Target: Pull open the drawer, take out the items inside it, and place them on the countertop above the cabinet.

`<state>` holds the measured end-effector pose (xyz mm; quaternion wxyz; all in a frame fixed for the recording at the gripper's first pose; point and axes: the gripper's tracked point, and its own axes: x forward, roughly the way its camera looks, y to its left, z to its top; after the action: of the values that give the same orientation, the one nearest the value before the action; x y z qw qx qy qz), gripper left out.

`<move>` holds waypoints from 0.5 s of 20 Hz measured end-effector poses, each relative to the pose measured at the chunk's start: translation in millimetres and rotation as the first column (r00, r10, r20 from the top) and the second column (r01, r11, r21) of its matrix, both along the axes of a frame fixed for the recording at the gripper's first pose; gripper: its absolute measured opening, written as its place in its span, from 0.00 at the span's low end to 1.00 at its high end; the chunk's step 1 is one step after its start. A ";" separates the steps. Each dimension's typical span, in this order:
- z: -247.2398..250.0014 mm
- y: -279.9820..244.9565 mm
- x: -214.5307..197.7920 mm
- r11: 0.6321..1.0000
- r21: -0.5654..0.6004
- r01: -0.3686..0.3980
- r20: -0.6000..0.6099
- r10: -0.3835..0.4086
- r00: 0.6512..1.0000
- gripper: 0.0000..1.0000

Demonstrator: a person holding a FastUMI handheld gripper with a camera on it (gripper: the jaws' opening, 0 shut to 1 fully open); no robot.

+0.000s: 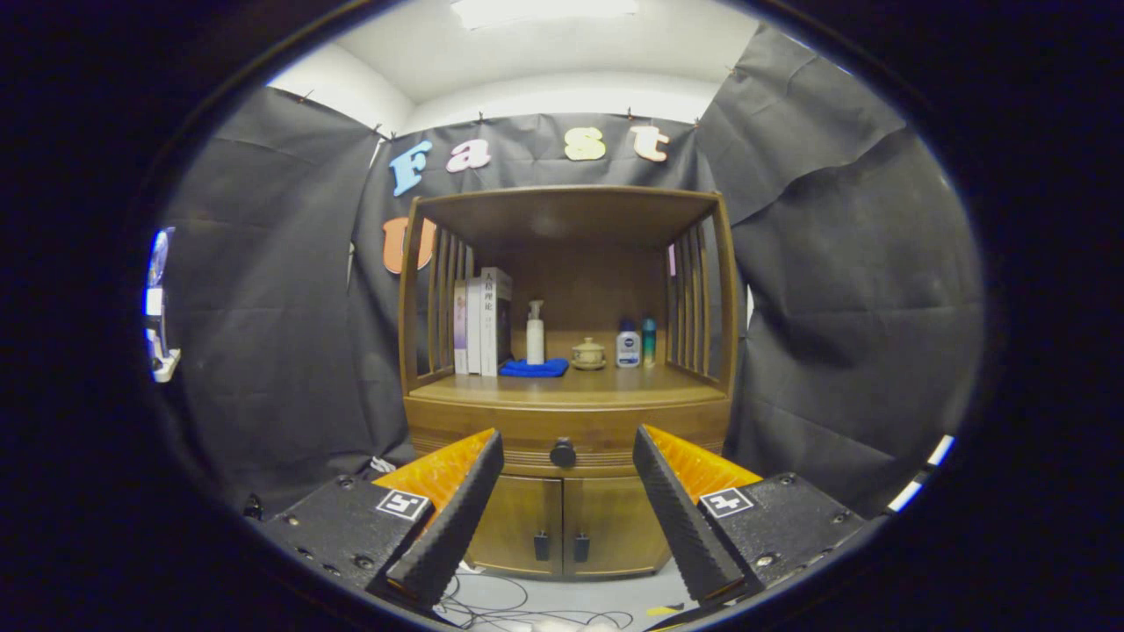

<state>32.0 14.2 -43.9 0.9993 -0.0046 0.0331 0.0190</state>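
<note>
Drawer point(566, 436) closed, knob point(563, 453) at 12 o'clock beyond the fingers | gripper point(567, 448) spread wide, holding nothing, well short of the cabinet point(527, 525) | countertop point(606, 384) carries books, bottles, cloth, pot | progress: nothing done yet; pull, unloading and placing all remain.

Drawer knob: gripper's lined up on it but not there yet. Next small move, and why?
Probably ease straight forward until the fingers flank the drawer knob, then close. The gripper is open and holds nothing, the knob sits centred in the gap but well beyond the fingertips, and the drawer looks fully shut under the countertop, so nothing inside can be reached yet.
</note>
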 end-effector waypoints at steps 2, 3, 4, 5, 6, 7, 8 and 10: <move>-11.3 7.3 21.2 1.000 -0.008 -0.017 -0.013 0.017 1.000 0.97; -17.1 8.7 32.1 1.000 -0.008 -0.015 -0.015 0.015 1.000 0.97; -23.2 9.8 44.7 1.000 -0.005 -0.014 -0.029 0.014 0.999 0.97; -29.5 12.6 57.6 1.000 -0.003 -0.019 -0.042 0.019 0.999 0.97; -37.2 14.8 68.7 1.000 -0.002 -0.017 -0.053 0.017 0.998 0.97; -44.2 15.4 79.9 1.000 -0.004 -0.012 -0.067 0.012 0.998 0.97; -48.9 15.3 92.2 1.000 -0.008 -0.007 -0.066 0.007 0.998 0.97; -63.2 18.0 112.4 1.000 -0.020 -0.004 -0.086 0.002 0.996 0.97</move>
<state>144.4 32.2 -107.1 0.9968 -0.0140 0.0763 0.0202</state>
